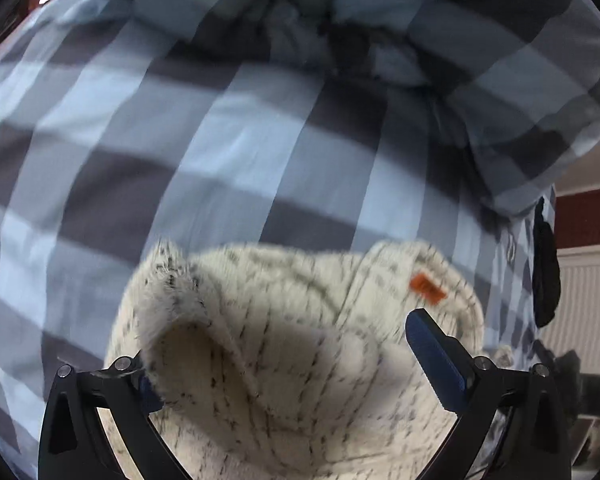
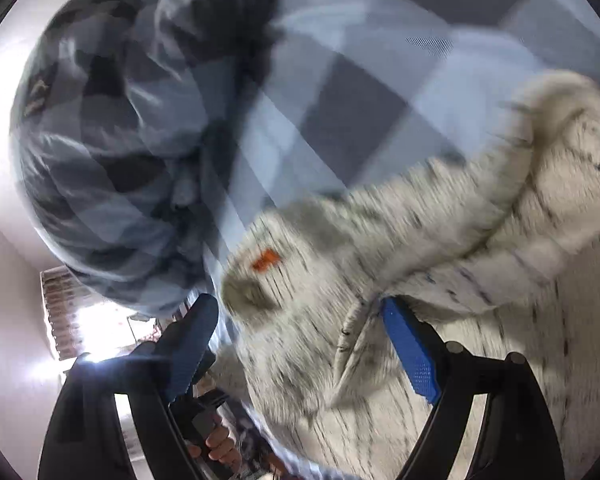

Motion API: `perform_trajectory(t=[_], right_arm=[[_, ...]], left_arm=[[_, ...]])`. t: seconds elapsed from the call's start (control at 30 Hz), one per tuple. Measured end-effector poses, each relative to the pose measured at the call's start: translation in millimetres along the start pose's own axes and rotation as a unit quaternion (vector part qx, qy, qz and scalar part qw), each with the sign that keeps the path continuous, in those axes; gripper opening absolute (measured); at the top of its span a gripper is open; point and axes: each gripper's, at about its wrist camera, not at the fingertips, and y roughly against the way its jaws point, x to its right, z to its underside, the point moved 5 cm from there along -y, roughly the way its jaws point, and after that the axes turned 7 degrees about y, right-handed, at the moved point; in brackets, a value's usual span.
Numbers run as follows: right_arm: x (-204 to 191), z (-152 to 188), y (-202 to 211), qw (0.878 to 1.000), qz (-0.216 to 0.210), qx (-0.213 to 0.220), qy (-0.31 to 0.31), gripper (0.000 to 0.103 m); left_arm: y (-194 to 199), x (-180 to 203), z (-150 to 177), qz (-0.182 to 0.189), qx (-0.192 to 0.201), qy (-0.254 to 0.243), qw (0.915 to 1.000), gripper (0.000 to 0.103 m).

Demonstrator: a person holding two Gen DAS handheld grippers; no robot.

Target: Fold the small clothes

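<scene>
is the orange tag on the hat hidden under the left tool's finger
No, the orange tag lies exposed on the cream knit hat, above the tool's finger.

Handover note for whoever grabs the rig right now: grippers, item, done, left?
Left gripper: open, jaws wide on either side of the cream knit hat, no grip.
Right gripper: open, over the same hat near its orange tag.
Hat lies rumpled on the checked duvet, one edge turned up.
Done: no neat fold visible.
Left: flatten, fold.
</scene>
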Motion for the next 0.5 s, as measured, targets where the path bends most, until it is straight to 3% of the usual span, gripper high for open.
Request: perform_trajectory(t=[0.13, 0.2, 0.27, 0.37, 0.5], right_arm=[[-27, -25, -2, 0.999, -0.013, 0.018, 0.032, 0.082], [-38, -26, -2, 0.999, -0.016, 0.002, 0.034, 0.082], [-48, -12, -2, 0.998, -0.019, -0.033, 0.043, 0.082], [-44, 26, 7, 0.996, -0.002, -0.084, 0.044, 0.082], [-13, 59, 28, 0.995, 0.036, -0.087, 0.039, 0.082]], left_arm=[[27, 22, 7, -0.01, 0.014, -0.067, 0.9976, 0.103], [43, 28, 30, -0.018, 0.003, -0.121, 0.9925, 0.103], [55, 26, 50, -0.017, -0.013, -0.145, 0.9892, 0.103], [67, 20, 81, 0.008, -0.041, -0.148, 0.9882, 0.103], [61, -1, 110, 0.042, -0.095, -0.097, 0.9898, 0.103]])
